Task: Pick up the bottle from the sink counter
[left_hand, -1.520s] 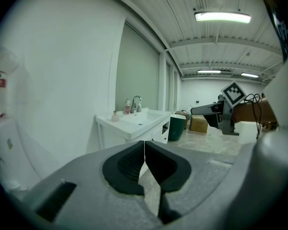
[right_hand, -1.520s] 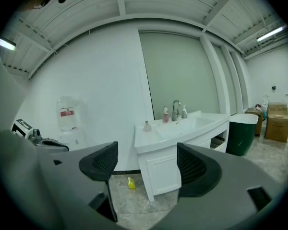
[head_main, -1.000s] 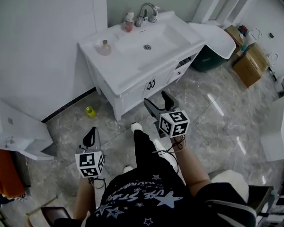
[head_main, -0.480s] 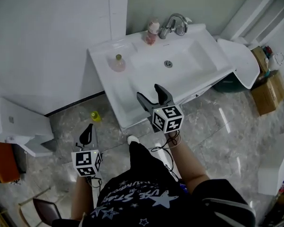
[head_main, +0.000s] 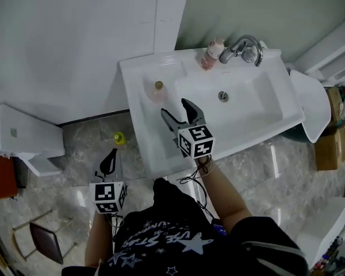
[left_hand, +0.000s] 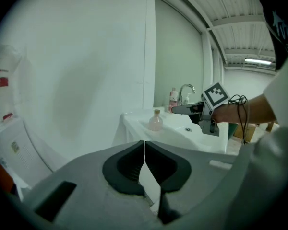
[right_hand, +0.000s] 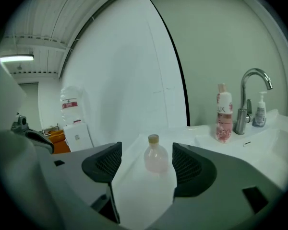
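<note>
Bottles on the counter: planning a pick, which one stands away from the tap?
The short round pink bottle with the tan cap; the tall bottle stands beside the tap.

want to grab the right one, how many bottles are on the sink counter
3. A small round bottle at the left end of the counter, a tall pink bottle just left of the tap, a small pump bottle right of it.

— Where do we look from?
— Head view: high, steeply down on the tabletop (head_main: 142, 134). Right gripper view: low, level, near the bottle (right_hand: 156, 157). Left gripper view: farther back, angled up.
— Shared?
— Bottle and faucet (right_hand: 242, 110), all three.
</note>
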Tool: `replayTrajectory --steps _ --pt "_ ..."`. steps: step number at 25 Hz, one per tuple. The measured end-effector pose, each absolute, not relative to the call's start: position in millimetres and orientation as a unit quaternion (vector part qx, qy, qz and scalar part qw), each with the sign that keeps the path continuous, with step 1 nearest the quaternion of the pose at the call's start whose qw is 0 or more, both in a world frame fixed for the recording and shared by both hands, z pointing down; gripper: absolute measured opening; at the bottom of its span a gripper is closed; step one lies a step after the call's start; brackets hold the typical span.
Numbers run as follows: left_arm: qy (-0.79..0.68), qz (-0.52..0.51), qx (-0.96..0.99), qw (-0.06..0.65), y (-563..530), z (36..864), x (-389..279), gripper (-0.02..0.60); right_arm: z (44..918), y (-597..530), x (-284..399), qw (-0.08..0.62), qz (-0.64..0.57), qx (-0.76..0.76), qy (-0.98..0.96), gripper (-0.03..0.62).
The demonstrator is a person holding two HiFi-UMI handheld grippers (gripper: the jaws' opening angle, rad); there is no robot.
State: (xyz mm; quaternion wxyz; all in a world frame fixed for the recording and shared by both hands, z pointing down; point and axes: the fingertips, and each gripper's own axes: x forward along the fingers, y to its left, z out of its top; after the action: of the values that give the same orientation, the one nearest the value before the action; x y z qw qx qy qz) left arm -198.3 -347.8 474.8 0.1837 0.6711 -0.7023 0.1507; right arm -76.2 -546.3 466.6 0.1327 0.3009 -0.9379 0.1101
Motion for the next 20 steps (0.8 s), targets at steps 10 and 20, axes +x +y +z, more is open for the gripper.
replayTrajectory --steps 10,20 --pt "-0.729 0.152 0.637 0.202 -383.8 483.3 -223.5 0.020 499.5 -603.6 -144.4 0.181 0.076 0.268 -0.943 0.262" --pt "-0.739 0.157 0.621 0.211 -385.9 495.4 -238.4 0.020 523.1 -625.0 -162.4 0.202 0.049 0.294 -0.933 0.150"
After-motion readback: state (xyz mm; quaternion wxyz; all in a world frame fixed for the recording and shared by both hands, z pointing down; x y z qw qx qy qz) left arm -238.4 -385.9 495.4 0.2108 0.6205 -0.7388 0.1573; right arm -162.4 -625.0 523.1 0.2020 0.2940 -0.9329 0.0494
